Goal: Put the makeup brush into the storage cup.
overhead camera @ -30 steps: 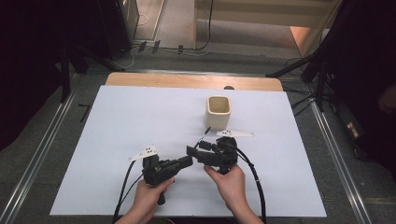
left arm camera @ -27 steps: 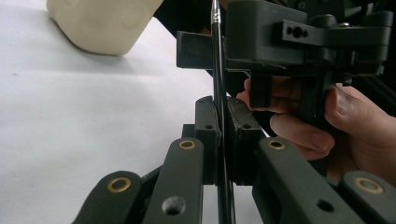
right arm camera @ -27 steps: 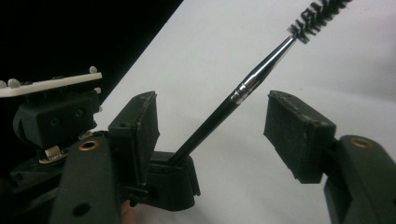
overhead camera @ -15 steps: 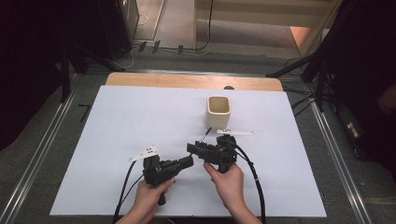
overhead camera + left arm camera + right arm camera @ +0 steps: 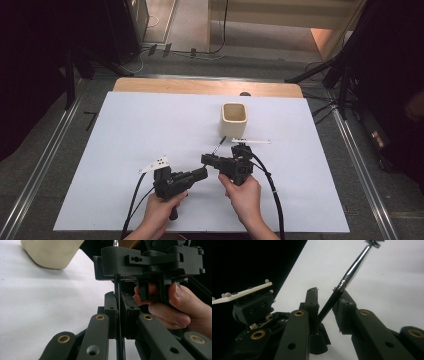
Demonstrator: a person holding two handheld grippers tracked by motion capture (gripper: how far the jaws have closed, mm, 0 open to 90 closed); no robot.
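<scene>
So both grippers are bunched together low in the middle of the high view, passing a thin pen (image 5: pixel 344 283) with a black grip and shiny metal shaft. The left gripper (image 5: pixel 119 315) has its jaws clamped on the black end. The right gripper (image 5: pixel 327 306) has its jaws apart around the same pen, not squeezing. The pen's metal tip pokes toward the cream cup (image 5: pixel 234 119) sitting above center on the white surface (image 5: pixel 130 130).

What worries me: it's a skinny, slick rod held at one end only. If the left lets go before the right closes, it'll probably drop or twist sideways.
</scene>
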